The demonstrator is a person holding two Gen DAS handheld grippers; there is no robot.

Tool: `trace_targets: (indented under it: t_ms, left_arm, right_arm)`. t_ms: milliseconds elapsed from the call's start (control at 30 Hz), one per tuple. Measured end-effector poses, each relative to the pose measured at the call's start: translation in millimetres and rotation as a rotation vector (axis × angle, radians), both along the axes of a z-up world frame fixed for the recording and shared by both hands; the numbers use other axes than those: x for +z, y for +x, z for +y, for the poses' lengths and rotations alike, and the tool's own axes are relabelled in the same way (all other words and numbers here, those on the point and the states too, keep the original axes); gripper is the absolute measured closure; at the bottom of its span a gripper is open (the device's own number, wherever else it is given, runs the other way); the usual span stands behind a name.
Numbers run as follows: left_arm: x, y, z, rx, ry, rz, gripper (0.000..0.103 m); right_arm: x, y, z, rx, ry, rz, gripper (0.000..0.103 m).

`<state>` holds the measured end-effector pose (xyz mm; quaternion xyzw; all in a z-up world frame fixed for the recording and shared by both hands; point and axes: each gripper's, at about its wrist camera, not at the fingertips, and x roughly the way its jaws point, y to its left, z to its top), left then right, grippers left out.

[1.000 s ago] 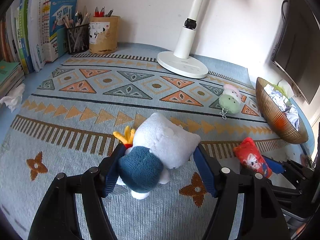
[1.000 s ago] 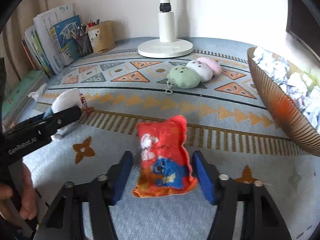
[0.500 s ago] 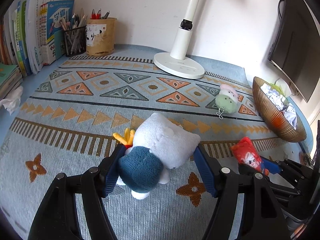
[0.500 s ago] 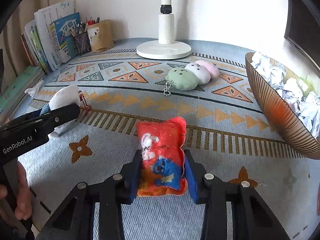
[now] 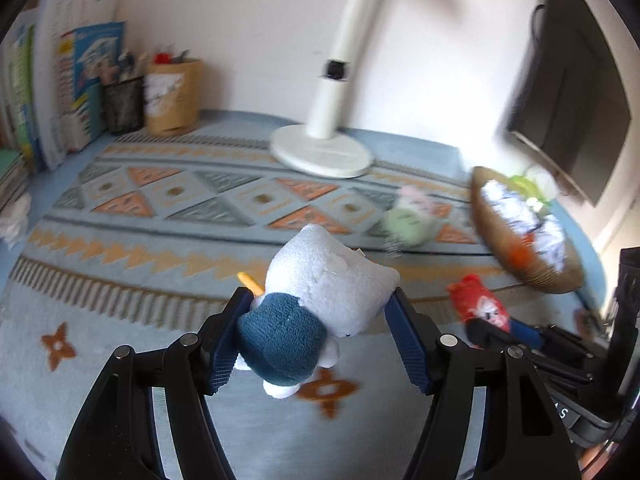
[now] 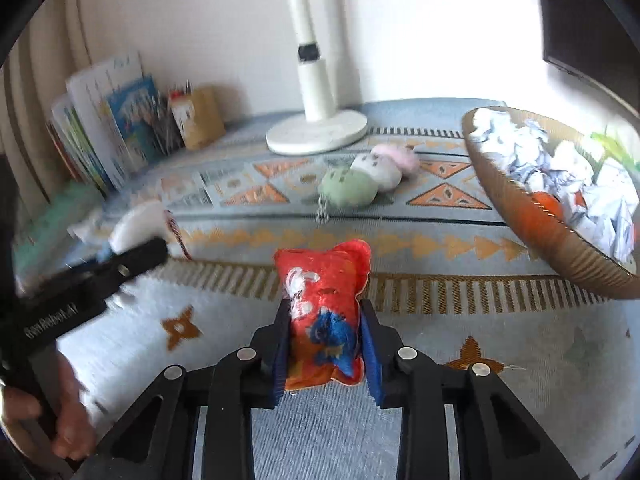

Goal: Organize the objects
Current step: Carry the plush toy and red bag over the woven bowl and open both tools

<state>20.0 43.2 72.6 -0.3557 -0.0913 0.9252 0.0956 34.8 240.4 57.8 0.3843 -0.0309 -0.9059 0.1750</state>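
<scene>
**Both grippers clamped on soft toys above the patterned worktop**

The left gripper [image 5: 316,332] holds a white plush toy [image 5: 328,276] with a dark blue cap; its blue pads press the toy's flanks. The toy's long axis runs along the fingers, the cap end nearest the camera and the white body pointing away and slightly right. A yellow-orange tip [image 5: 249,281] sticks out by the left pad.

The right gripper [image 6: 326,344] is closed tight on a red fabric pouch [image 6: 324,300], squeezing its lower half narrow. The pouch stands with its long axis along the fingers, the two-lobed top pointing away toward the back wall. White and blue figures are stitched on its face; no lettering there can be read.

Both toys are held over the blue patterned cloth [image 6: 460,320]. Three small round plushies [image 6: 362,178], green, white and pink, lie in a row near the white lamp base [image 6: 316,132]. A brown ribbed bowl [image 6: 560,252] of crumpled paper sits at the right.

In the right wrist view the left gripper's arm carries white lettering, mirrored and blurred, that I cannot make out. A hand [image 6: 52,412] grips its handle. Books [image 5: 76,88] at the back left have blurred covers.
</scene>
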Motion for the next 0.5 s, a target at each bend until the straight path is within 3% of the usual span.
trace_targets:
  t_ms: [167, 300, 433, 500]
  left_arm:
    - [48, -16, 55, -0.118, -0.003, 0.101, 0.037]
    - [69, -48, 120, -0.263, 0.037, 0.124, 0.037]
    - [65, -80, 169, -0.349, 0.062, 0.108, 0.037]
    - [58, -93, 191, -0.391, 0.060, 0.109, 0.031]
  right_arm:
    - [61, 13, 54, -0.105, -0.087, 0.160, 0.074]
    - [102, 1, 111, -0.336, -0.082, 0.279, 0.074]
    - [114, -29, 155, -0.461, -0.095, 0.276, 0.074]
    - [113, -42, 166, -0.481, -0.119, 0.256, 0.069]
